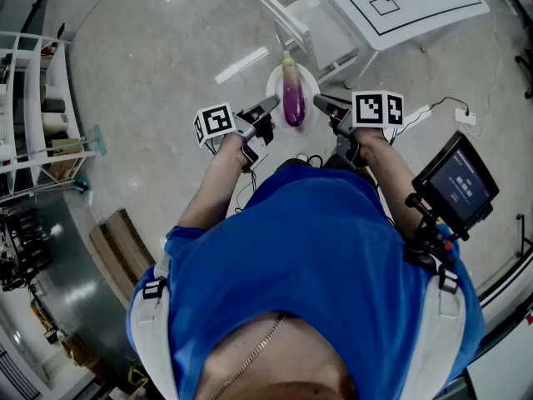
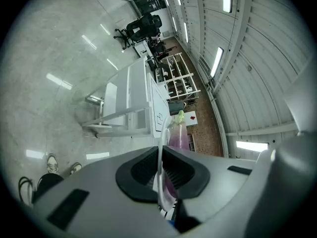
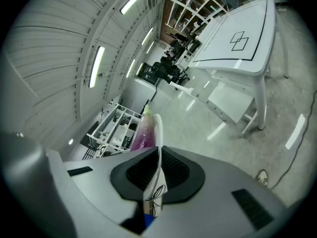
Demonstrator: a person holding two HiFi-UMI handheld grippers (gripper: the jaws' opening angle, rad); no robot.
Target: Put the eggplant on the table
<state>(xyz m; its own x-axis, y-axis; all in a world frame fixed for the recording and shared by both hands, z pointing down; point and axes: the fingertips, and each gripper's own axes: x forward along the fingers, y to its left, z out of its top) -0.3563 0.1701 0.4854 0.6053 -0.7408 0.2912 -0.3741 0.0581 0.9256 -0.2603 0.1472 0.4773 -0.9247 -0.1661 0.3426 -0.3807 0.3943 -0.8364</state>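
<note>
We are in the carrying step. Our left gripper [image 1: 268,108] and our right gripper [image 1: 323,104] each have their jaws clamped on opposite edges of a white plate [image 1: 311,80]. Both gripper views show the thin rim pinched edge-on between the dark pads. The eggplant [image 1: 293,98] lies on that plate, held in the air above the floor just ahead of our chest. It is not yet on the table [image 1: 416,2], which stands farther ahead and to our right, well apart from the plate. We judge that the next move calls for bringing both grippers forward and rightward together. The plate must stay level, with neither side pulling away, until it sits over the tabletop, where the eggplant can be lowered or slid off. The eggplant's long axis runs straight away from us, crosswise to the line between the two grippers. Its green stem end points toward the plate's far rim, and its rounded purple end points back at us. Lying this way, we expect a sideways tilt would roll it toward one gripper or the other.
</note>
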